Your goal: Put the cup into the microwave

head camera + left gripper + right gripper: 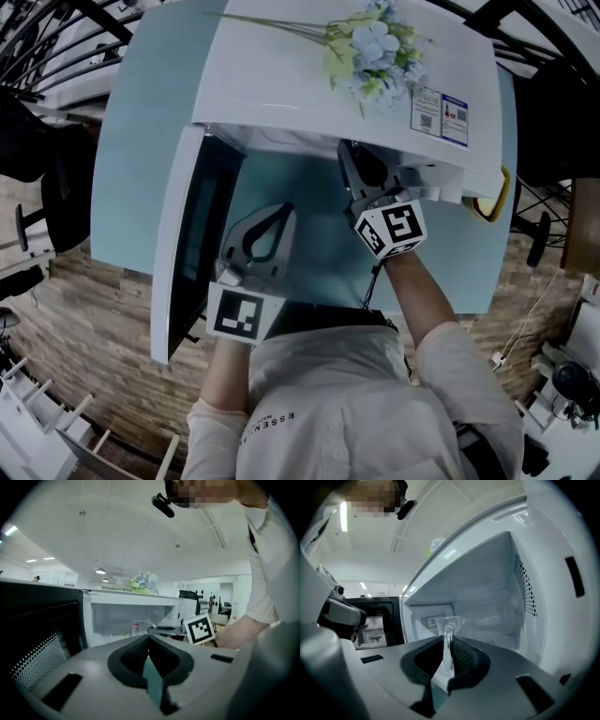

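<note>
Clear glass cup (449,631), see-through with a thin side handle, stands upright just inside the mouth of the white box-shaped microwave (497,583). The right gripper (449,657) is clamped on that handle, jaws nearly together. The cup body lies straight ahead, on the far side of the pads, so the set-down looks like a short level reach deeper in. Whether the base touches the cavity floor, I can't tell. The left gripper (149,645) hangs by the open dark-windowed door (183,253) at left, jaws together on nothing, well apart from the cup
</note>
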The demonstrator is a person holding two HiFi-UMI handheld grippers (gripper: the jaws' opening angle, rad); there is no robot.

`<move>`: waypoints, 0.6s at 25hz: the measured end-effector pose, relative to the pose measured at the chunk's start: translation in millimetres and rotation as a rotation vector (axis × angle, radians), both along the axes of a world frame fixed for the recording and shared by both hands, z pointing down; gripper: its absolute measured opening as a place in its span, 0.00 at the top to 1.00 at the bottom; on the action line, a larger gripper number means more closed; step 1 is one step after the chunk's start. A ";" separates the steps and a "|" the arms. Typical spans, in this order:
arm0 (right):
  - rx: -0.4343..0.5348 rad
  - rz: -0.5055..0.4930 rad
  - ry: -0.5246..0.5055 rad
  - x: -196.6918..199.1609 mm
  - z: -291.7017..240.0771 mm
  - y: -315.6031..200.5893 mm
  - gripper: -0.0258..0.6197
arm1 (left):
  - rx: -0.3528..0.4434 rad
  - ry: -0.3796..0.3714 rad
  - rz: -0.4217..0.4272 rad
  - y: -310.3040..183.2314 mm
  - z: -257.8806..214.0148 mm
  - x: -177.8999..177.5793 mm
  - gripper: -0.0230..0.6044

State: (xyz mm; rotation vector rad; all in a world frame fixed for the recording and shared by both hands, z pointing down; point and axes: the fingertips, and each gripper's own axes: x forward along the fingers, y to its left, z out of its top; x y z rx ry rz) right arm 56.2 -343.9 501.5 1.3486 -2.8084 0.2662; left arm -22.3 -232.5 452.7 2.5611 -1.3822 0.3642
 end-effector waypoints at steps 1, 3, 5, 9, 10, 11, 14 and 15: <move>-0.002 0.002 0.000 -0.2 0.8 0.9 0.90 | 0.003 -0.003 0.005 0.6 0.3 0.3 0.96; -0.010 0.000 -0.006 -0.7 3.2 4.2 0.90 | 0.007 -0.010 0.012 2.8 1.2 1.1 0.96; -0.021 -0.002 -0.006 -0.7 7.0 9.0 0.90 | 0.004 -0.012 0.018 6.3 2.8 2.2 0.96; -0.030 0.022 -0.009 2.3 9.7 12.0 0.90 | 0.002 -0.018 0.034 12.4 4.3 3.2 0.96; -0.031 0.029 -0.008 3.3 9.8 11.7 0.90 | 0.002 -0.020 0.036 13.7 4.6 2.8 0.96; -0.032 0.033 -0.005 4.0 9.9 11.8 0.90 | 0.001 -0.019 0.036 14.9 4.8 2.4 0.96; -0.041 0.023 0.007 1.9 9.7 14.7 0.83 | 0.003 -0.016 0.039 17.7 4.2 1.3 0.96; -0.048 0.017 0.009 0.4 9.2 16.8 0.80 | 0.006 -0.018 0.042 18.8 3.3 1.5 0.96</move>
